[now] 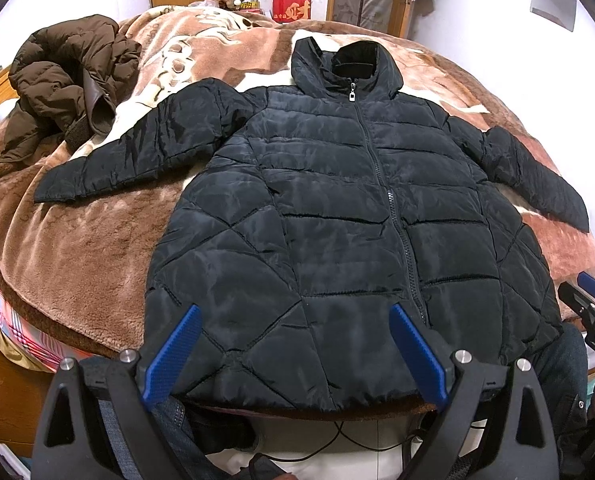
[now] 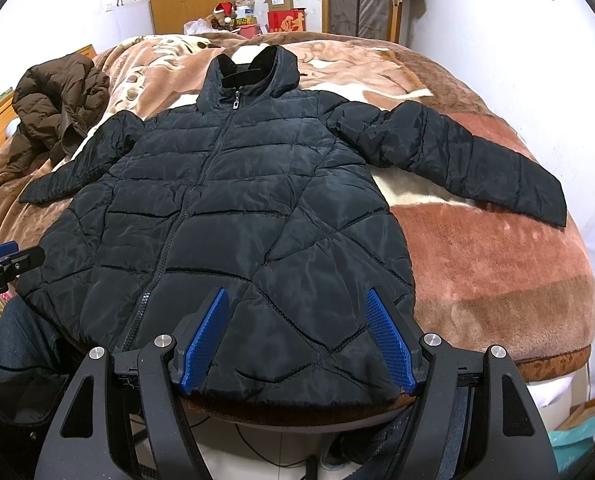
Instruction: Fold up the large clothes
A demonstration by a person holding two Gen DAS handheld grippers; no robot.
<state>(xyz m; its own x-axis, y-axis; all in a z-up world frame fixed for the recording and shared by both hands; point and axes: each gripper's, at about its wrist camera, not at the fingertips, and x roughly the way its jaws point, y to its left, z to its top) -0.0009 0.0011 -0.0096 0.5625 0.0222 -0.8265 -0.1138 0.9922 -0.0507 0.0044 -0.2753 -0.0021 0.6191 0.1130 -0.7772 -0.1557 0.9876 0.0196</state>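
**Black Jacket Laid Flat, Both Grippers at the Hem**

While the black quilted jacket (image 1: 337, 208) lies face up on the brown plush blanket (image 1: 97, 248), both tools are positioned above its lower hem at the near edge of the bed. The jacket is zipped to the collar, hood away from the cameras, with both sleeves spread outward and angled toward the hem.

Left gripper (image 1: 297, 356): blue fingers (image 1: 173, 356) spread wide, nothing between them, above the hem section left of the zipper (image 1: 393, 216).

Right gripper (image 2: 297, 336): blue fingers (image 2: 389, 340) likewise spread wide and empty, above the hem section right of the zipper.

A crumpled brown jacket (image 1: 69, 84) lies on the blanket beyond the left sleeve, apart from the black jacket. A red box (image 1: 291, 8) stands behind the bed.
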